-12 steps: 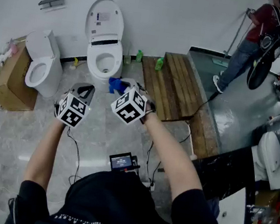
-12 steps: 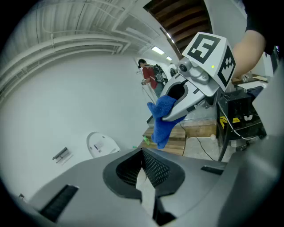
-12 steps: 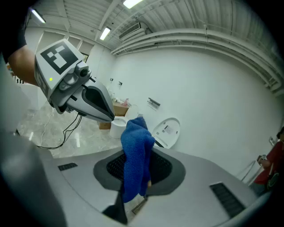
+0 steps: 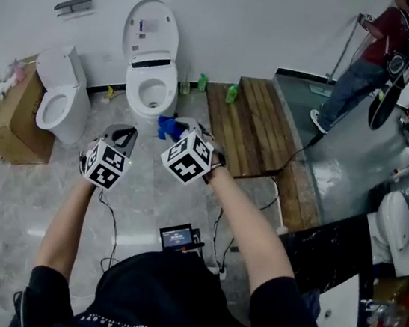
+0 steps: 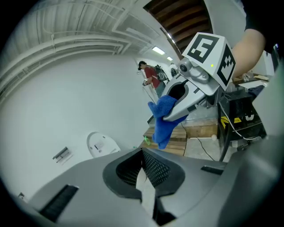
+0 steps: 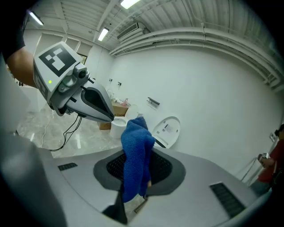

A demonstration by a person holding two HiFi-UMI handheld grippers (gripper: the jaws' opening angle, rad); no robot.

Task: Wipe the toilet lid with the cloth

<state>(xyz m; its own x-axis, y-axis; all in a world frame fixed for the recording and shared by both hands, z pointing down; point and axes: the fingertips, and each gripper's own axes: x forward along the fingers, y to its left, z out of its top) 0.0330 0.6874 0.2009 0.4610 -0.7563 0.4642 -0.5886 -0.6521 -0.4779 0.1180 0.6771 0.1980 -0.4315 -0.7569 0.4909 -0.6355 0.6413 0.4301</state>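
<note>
Cloth gripped, lid not yet touched.

The right gripper (image 6: 141, 188) is clamped on the crumpled blue terry cloth (image 6: 135, 150), bunched between its jaws. The left gripper (image 5: 146, 188) is closed tight on nothing. Against the frame 0.5 second back, both grippers sit virtually where they were, well short of the white oval toilet lid (image 4: 153, 31), which stands raised at 12 o'clock. Judgement: no wiping has begun and the approach remains outstanding. A 2nd white toilet (image 4: 59, 97) stands at 10 o'clock.
</note>
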